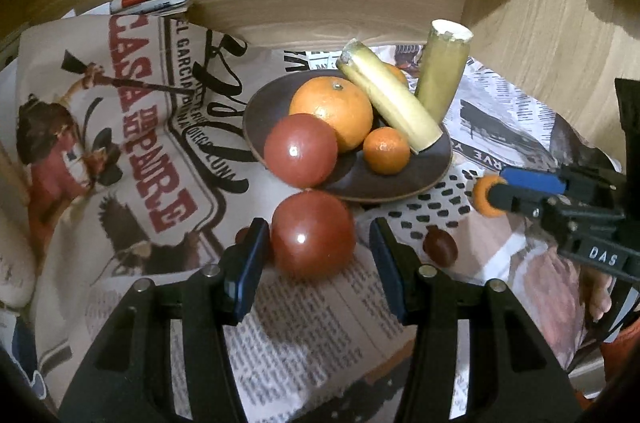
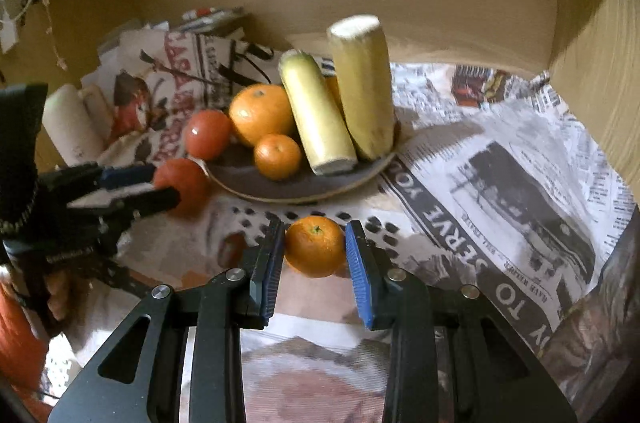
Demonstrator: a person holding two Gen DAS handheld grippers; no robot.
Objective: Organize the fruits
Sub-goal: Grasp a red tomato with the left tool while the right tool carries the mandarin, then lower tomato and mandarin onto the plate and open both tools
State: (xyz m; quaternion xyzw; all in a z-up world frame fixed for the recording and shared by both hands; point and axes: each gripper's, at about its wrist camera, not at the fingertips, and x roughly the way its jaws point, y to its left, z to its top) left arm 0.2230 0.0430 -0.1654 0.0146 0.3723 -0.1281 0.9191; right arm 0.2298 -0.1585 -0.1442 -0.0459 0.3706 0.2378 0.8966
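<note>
As both fruits must go to the plate [image 1: 436, 163], the left gripper [image 1: 320, 243] pinches a tomato [image 1: 313, 235] between its jaws. The right gripper [image 2: 315, 251] pinches a mandarin [image 2: 315, 246].

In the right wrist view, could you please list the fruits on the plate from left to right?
Red tomato → large orange → small orange → leaning yellow stalk piece → upright yellow stalk piece.

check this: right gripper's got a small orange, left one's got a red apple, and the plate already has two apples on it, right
Not quite. The plate holds only one red apple, as the left wrist view shows. The rest stands: the right gripper has a small orange, and the left gripper has a second red apple.
</note>
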